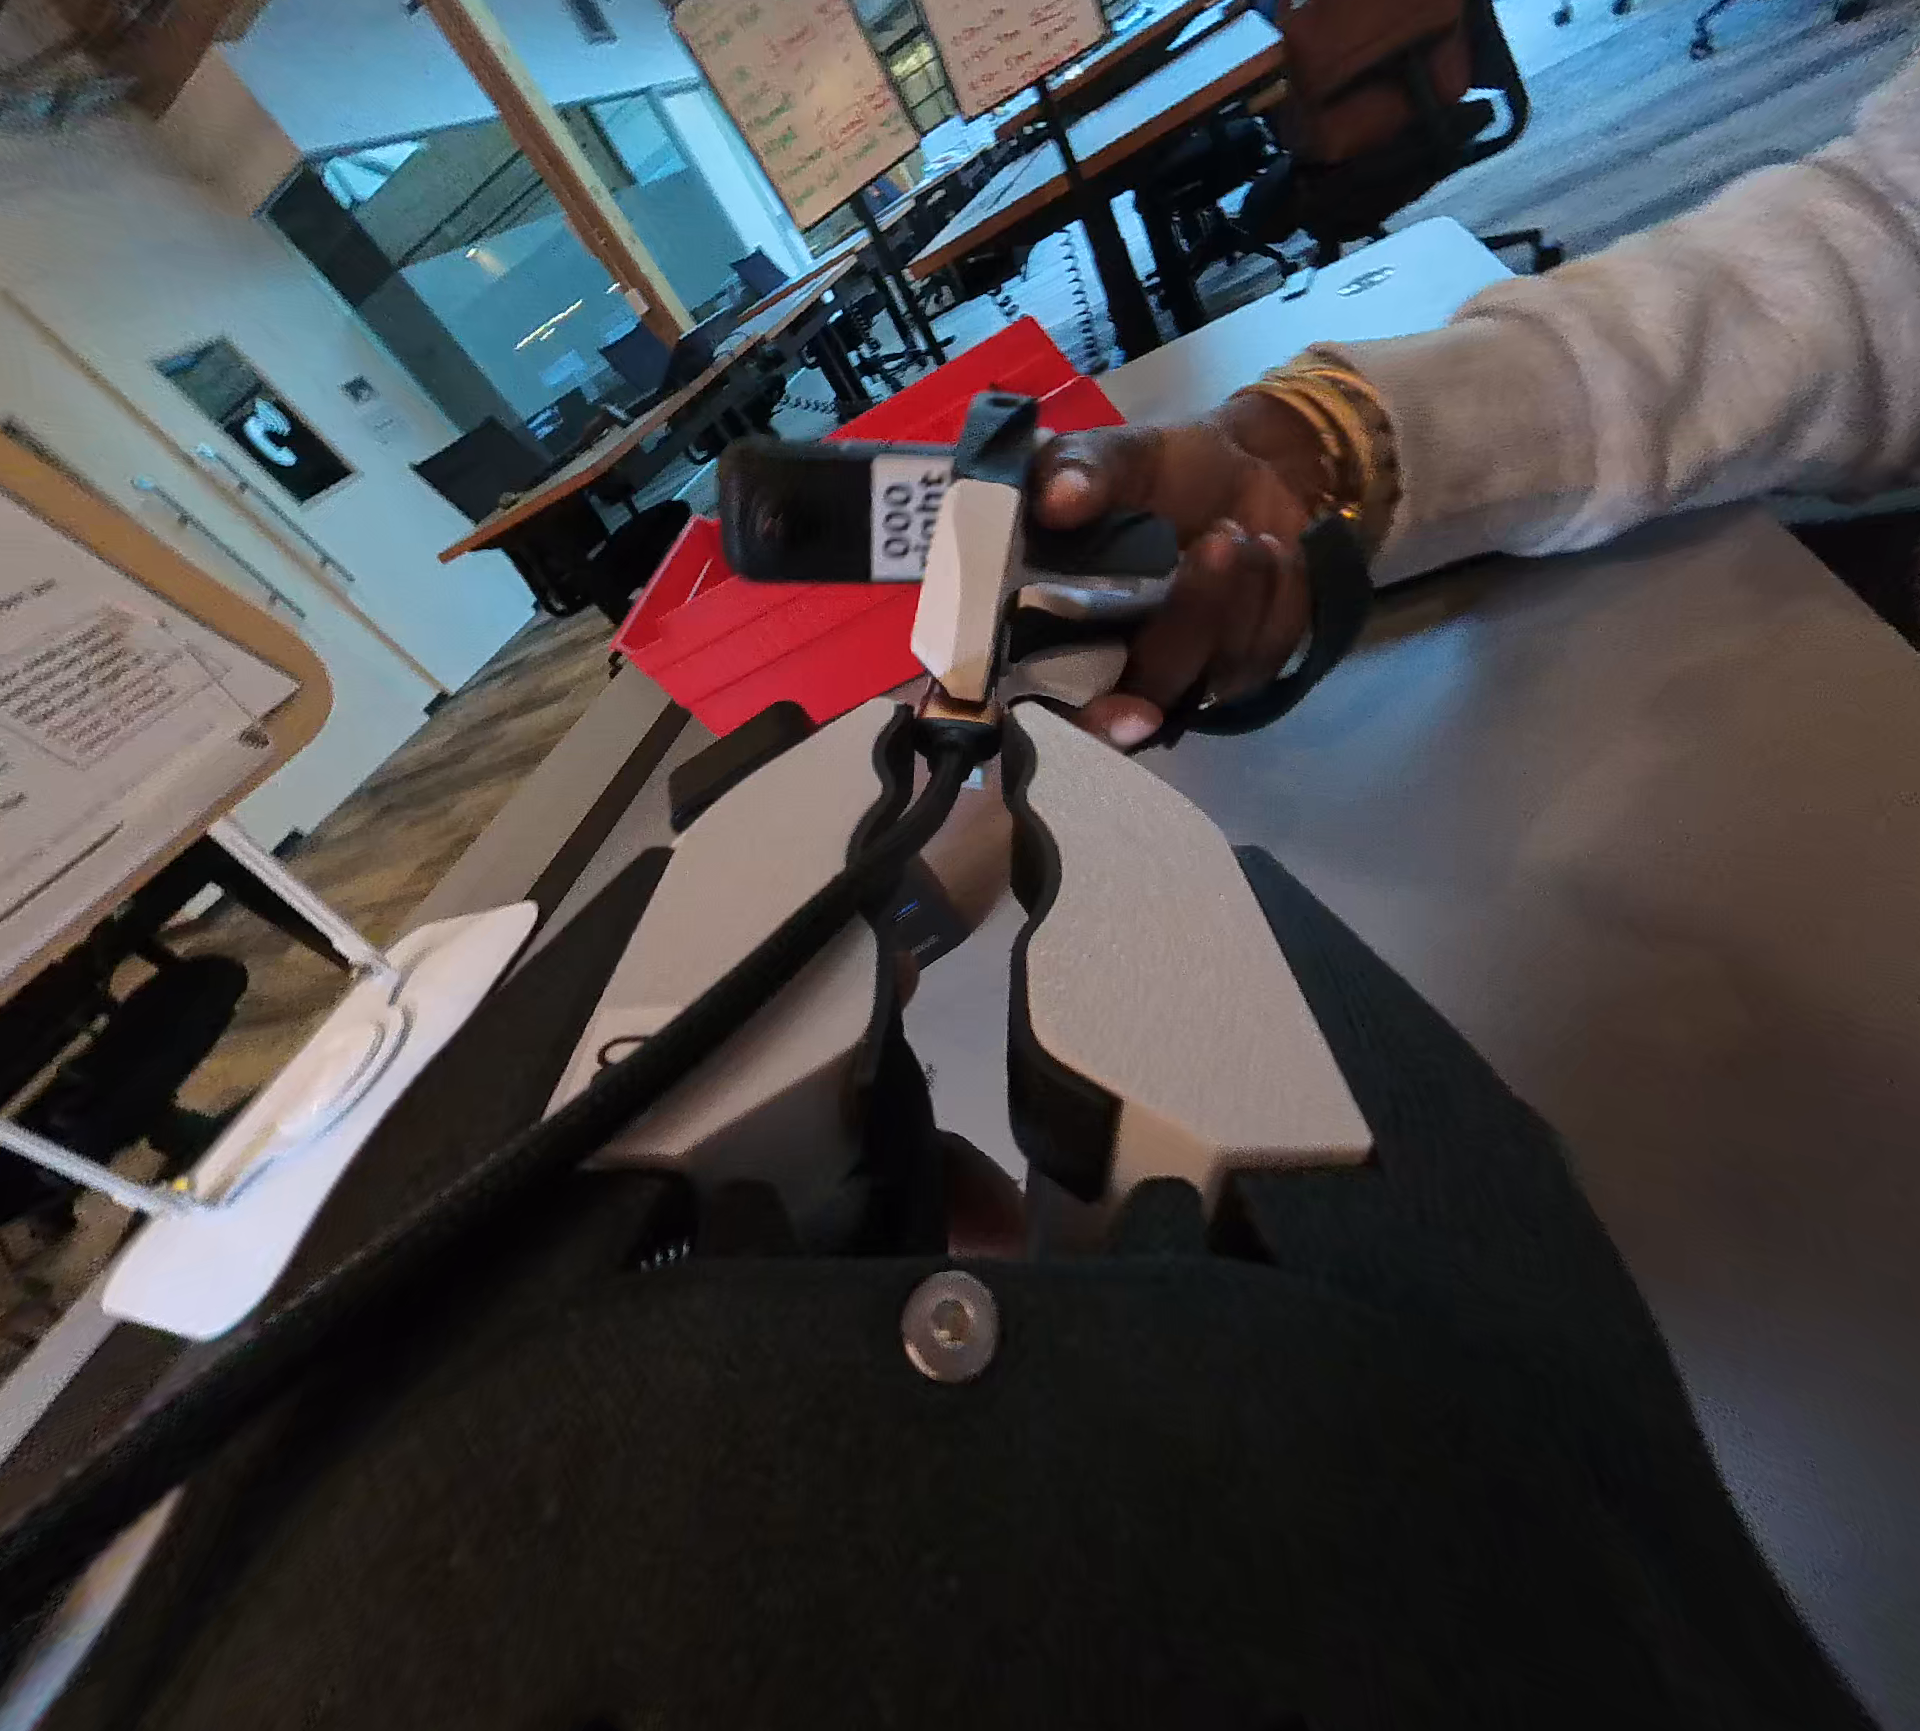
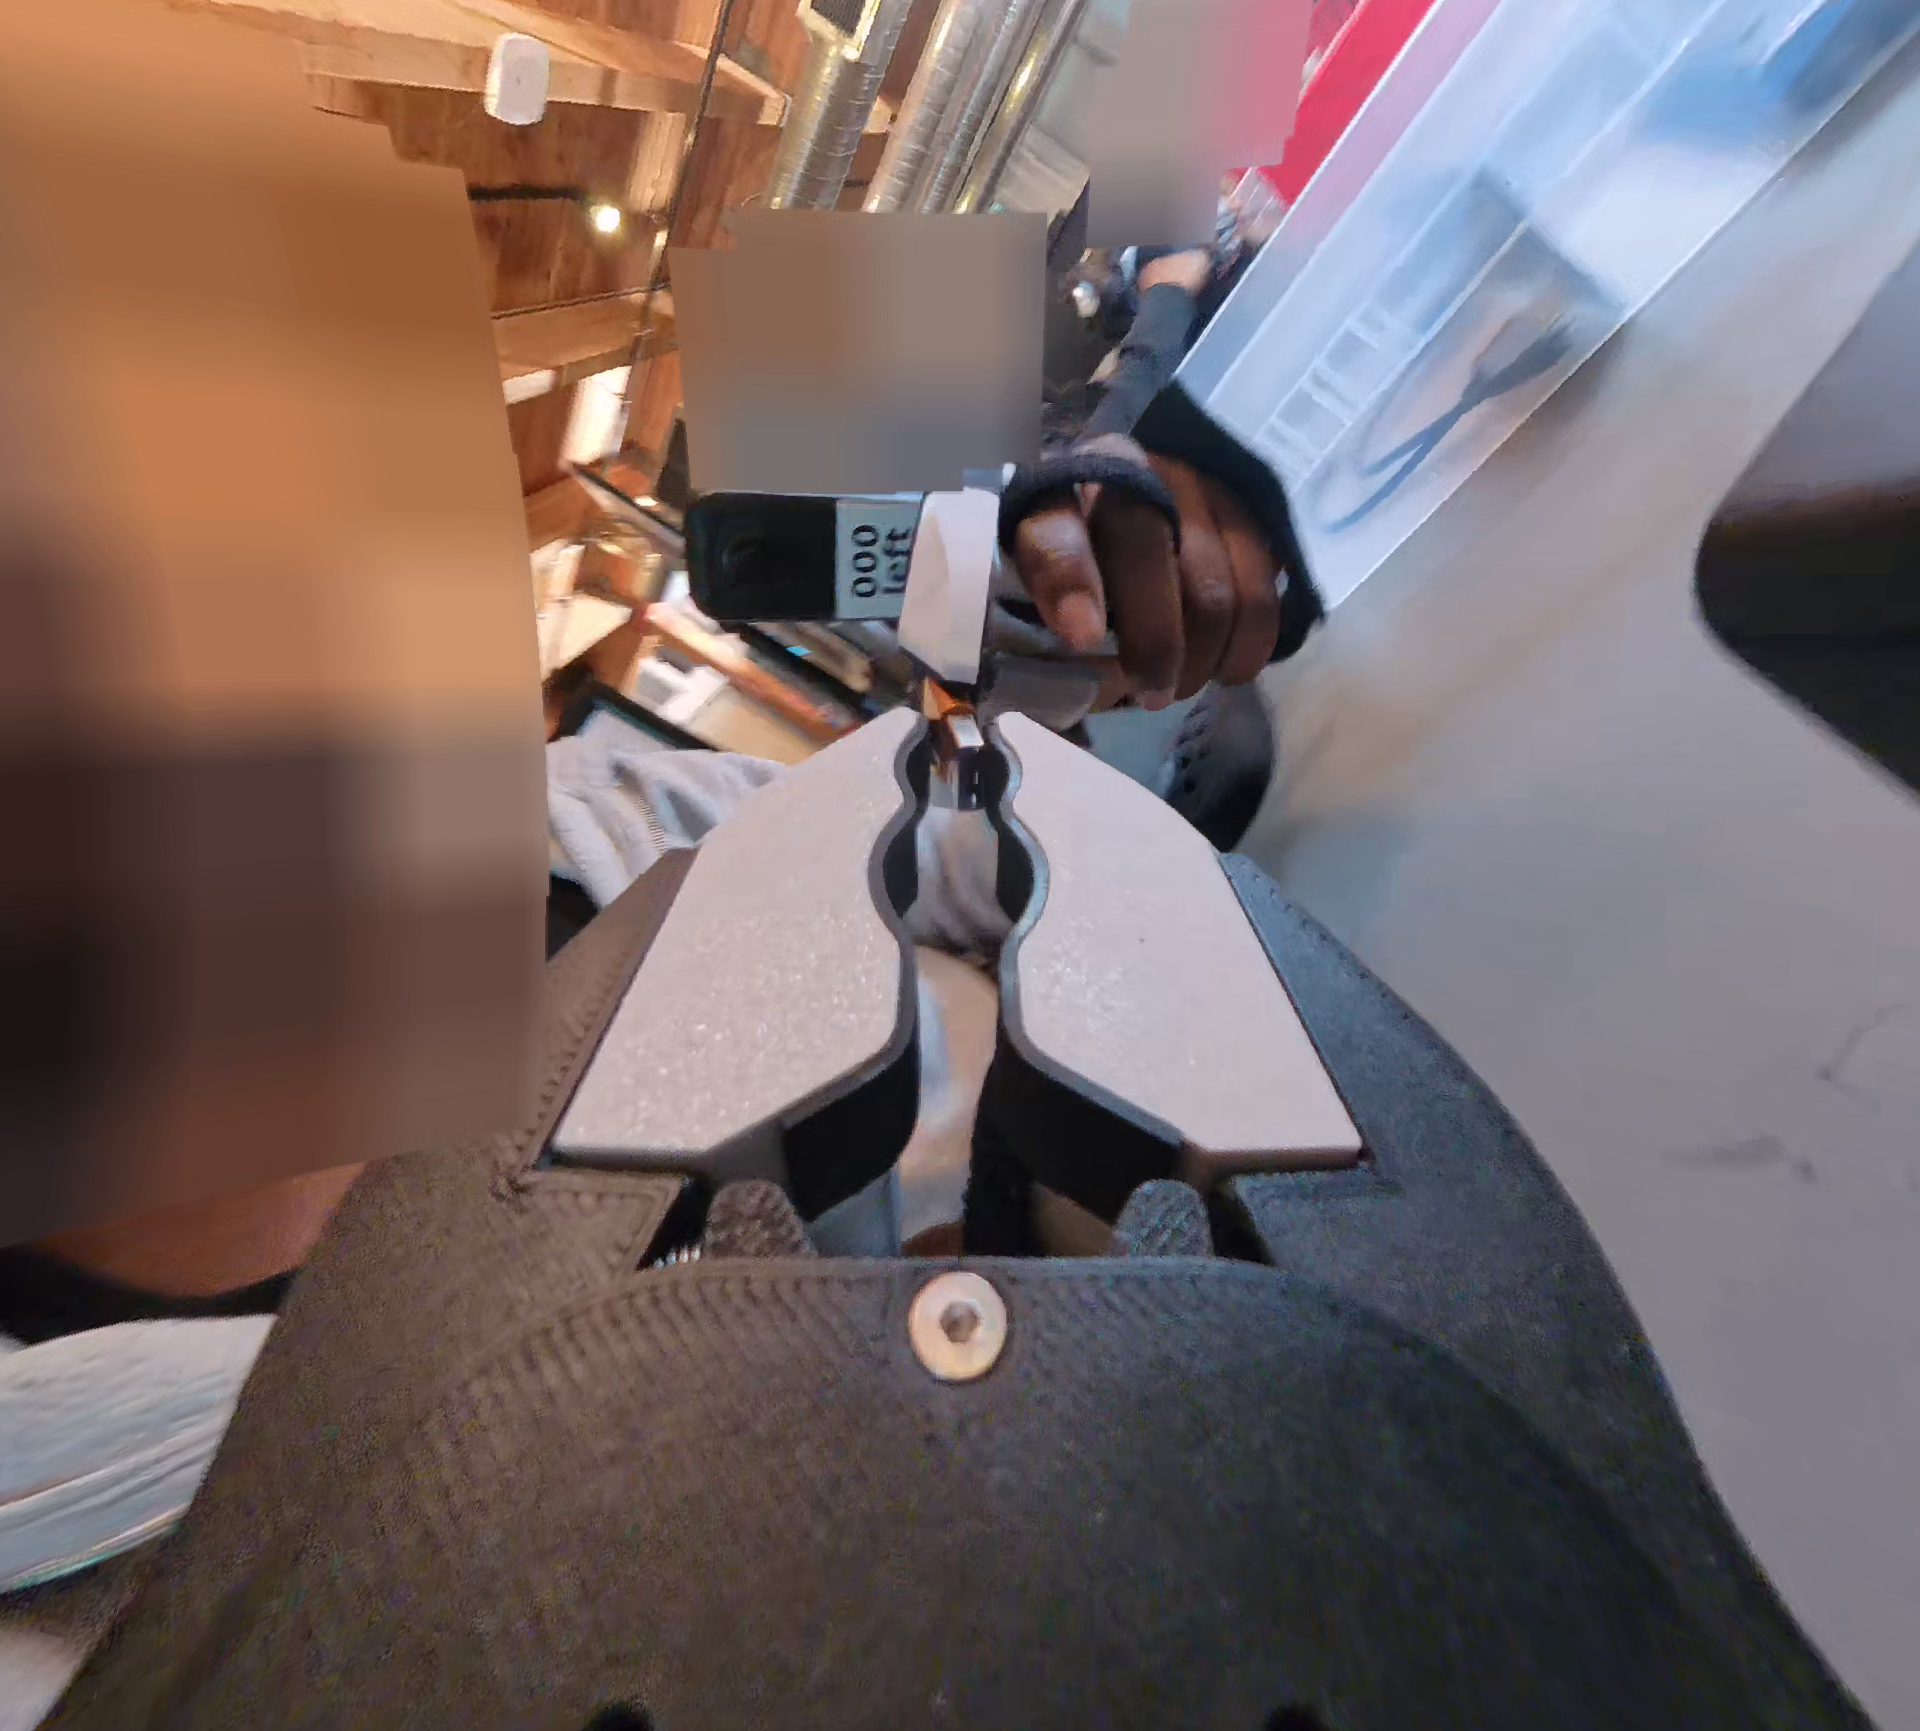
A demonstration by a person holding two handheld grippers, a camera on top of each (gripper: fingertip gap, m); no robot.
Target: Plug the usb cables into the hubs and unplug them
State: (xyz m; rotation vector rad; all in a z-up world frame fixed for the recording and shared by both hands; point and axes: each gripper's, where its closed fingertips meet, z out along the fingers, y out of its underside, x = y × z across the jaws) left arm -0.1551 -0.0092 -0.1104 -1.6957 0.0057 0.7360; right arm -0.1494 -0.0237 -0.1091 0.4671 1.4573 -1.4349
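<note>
My left gripper (image 1: pixel 951 731) is shut on the end of a black braided USB cable (image 1: pixel 623 1068), which runs down to the lower left over its left finger. A dark hub (image 1: pixel 923 925) with a blue port shows low between its fingers, over the table. My right gripper (image 2: pixel 961 751) is shut on a small silver-and-black USB plug (image 2: pixel 968 741) at its tips. The two grippers face each other tip to tip. The right gripper also shows in the left wrist view (image 1: pixel 961 679), and the left gripper in the right wrist view (image 2: pixel 940 694). Whether the two ends are joined is hidden.
A red bin (image 1: pixel 821 642) stands behind the grippers on the grey table (image 1: pixel 1558 902). A white stand base (image 1: pixel 343 1110) lies at the table's left edge. A clear plastic box (image 2: pixel 1538 206) lies beyond the left hand. Whiteboards, desks and chairs stand farther back.
</note>
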